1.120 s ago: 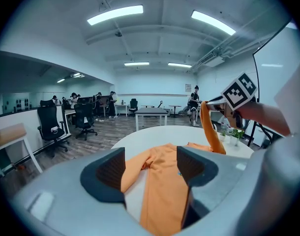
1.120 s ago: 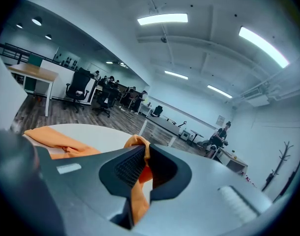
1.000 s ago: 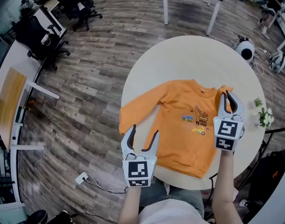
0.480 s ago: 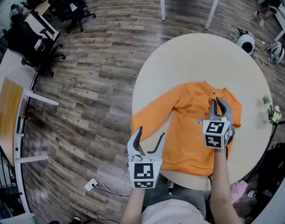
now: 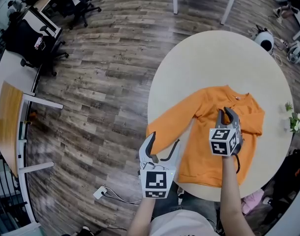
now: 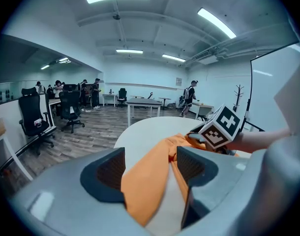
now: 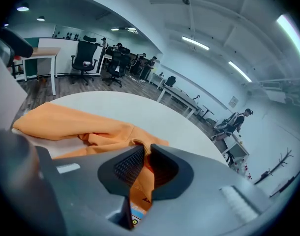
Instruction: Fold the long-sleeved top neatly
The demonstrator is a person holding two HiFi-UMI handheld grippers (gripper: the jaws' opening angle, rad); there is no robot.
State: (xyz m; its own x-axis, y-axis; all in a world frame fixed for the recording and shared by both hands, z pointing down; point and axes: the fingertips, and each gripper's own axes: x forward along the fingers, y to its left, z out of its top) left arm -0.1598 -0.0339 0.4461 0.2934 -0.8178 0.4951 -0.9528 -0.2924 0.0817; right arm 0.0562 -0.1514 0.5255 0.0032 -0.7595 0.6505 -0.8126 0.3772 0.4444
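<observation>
An orange long-sleeved top (image 5: 201, 136) lies face up on the round beige table (image 5: 214, 58). Its left sleeve (image 5: 172, 119) runs out toward the table's near left edge. My right gripper (image 5: 226, 113) hovers over the chest and is shut on a fold of the top's right sleeve; orange cloth (image 7: 140, 146) is pinched between the pads of my right gripper (image 7: 146, 163). My left gripper (image 5: 164, 144) stands open just off the table's edge by the left cuff. In the left gripper view the sleeve (image 6: 147, 181) lies between the spread jaws of my left gripper (image 6: 150, 168), not gripped.
A small plant with white flowers (image 5: 293, 122) stands at the table's right edge. Office chairs (image 5: 34, 36) and a wooden desk (image 5: 7, 117) are on the left. A plug and cable (image 5: 103, 193) lie on the floor. Another table's white legs (image 5: 228, 4) are behind.
My right gripper has carried the right sleeve leftward from the top's right side onto its chest. The left gripper stays open by the left cuff.
</observation>
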